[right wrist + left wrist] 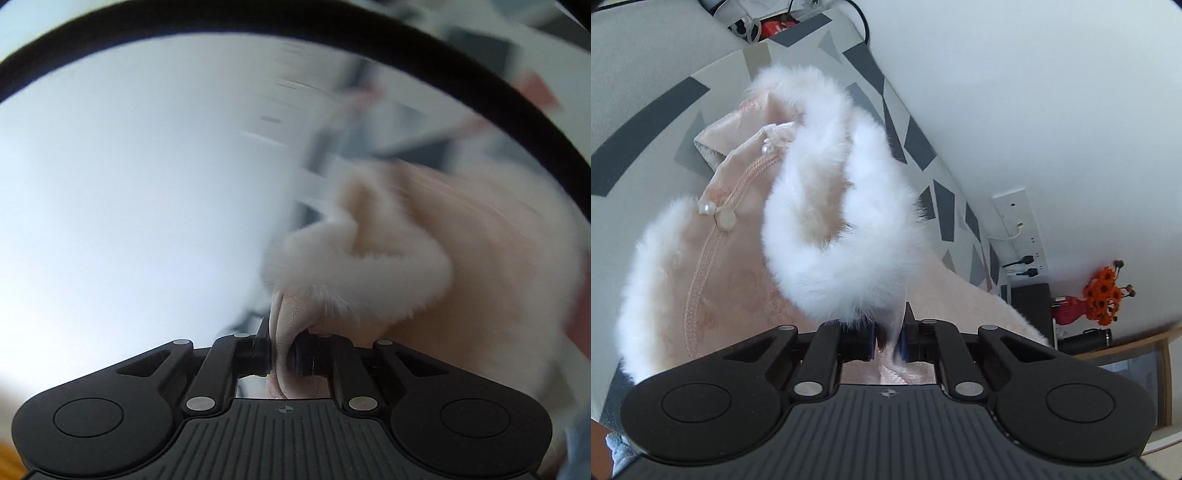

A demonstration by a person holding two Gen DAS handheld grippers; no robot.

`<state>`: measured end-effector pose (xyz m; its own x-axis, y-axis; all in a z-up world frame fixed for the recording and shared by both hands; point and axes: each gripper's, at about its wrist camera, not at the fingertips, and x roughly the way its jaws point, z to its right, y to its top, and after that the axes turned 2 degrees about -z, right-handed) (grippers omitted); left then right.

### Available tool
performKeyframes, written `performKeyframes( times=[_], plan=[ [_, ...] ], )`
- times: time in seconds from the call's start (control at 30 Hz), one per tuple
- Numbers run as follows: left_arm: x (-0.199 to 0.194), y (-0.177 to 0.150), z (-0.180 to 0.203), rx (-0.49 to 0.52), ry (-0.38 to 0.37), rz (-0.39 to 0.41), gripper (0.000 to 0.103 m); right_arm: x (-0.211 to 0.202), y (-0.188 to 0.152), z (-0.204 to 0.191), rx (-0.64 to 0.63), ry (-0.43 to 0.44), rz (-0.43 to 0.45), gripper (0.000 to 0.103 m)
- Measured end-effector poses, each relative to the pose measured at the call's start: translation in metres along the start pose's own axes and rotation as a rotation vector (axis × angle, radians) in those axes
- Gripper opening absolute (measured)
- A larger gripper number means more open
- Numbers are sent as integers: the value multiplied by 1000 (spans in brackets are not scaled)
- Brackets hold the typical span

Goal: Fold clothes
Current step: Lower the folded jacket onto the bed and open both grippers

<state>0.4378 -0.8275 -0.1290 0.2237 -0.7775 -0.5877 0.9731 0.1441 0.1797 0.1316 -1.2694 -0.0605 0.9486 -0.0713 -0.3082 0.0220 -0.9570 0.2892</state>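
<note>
From my left wrist camera, the left gripper point(889, 341) is clamped on a thin fold of the pink garment point(738, 273), which lies on the grey patterned surface point(646, 110); I judge I hold an edge to carry it over for a fold. The cloth is velvety and embossed, with fluffy white fur trim point(820, 221), braided piping and pearl buttons point(706, 208). From my right wrist camera, blurred, the right gripper point(282, 350) pinches another soft pink fold below the fur, so both ends lift together
</note>
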Motion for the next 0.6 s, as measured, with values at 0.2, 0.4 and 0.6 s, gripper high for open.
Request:
performKeyframes(
  times=[0.2,0.4,0.6],
  plan=[
    [33,-20,-27,-1,139,-92,13,6,-24,44,-51,-241,-54,10],
    [36,-23,-20,80,181,-85,20,2,-51,63,-124,-361,-82,18],
    [20,-20,8,222,281,-133,64,0,-46,29,-206,-467,-94,53]
  ],
)
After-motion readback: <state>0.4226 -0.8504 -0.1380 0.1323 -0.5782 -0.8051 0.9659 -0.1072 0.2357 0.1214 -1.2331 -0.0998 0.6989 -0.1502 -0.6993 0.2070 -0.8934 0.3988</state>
